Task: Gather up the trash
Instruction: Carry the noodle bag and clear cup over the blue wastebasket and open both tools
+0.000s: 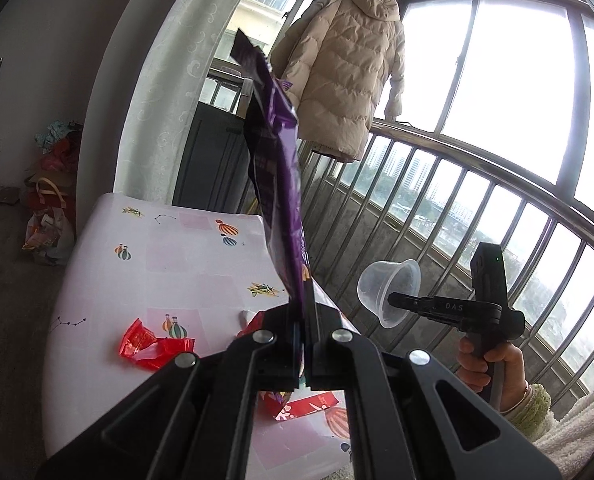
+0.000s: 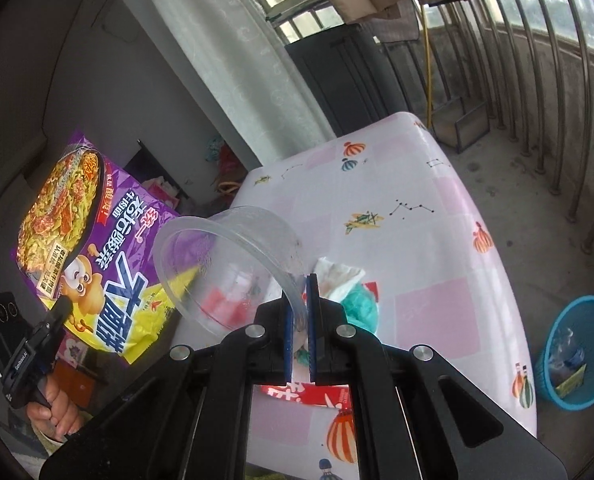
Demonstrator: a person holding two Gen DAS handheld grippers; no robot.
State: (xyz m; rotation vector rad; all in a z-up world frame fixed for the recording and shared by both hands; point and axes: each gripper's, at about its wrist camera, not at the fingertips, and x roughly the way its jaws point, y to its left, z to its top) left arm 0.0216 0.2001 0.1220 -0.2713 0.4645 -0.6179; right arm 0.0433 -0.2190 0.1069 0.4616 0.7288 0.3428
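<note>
A: Nearest the lens in the left wrist view, the left tool [image 1: 305, 356] is sitting fully closed, its two black arms filling the bottom of the frame. What is it gripping?

B: It is pinching the bottom edge of a purple noodle packet [image 1: 275, 160], which is standing up edge-on through the middle of the frame, its top corner reaching toward the upper centre.

A: And the right tool [image 2: 301, 320]?

B: Its blue pads are squeezing the rim of a clear plastic cup [image 2: 233, 264], jaws all but closed. The cup is lying tilted, mouth toward the left of the frame, empty and see-through.

A: In the left view I am seeing that same cup at lower right, held out on the tool with a hand [image 1: 485, 364] wrapping the handle below.

B: Yes. The right view is showing the packet's printed face at centre left: a pan of noodles, a cartoon monkey, a yellow lower band.

A: What is lying on the worktop [image 2: 437, 240]?

B: Red wrappers [image 1: 155, 348] at lower left in the left view, and a crumpled white tissue [image 2: 339, 276] with a teal scrap [image 2: 363, 308] just right of the right tool's pads.

A: Any bin?

B: A blue basket [image 2: 577, 356] is standing on the floor at the lower right edge of the right view, with some scraps inside.
</note>
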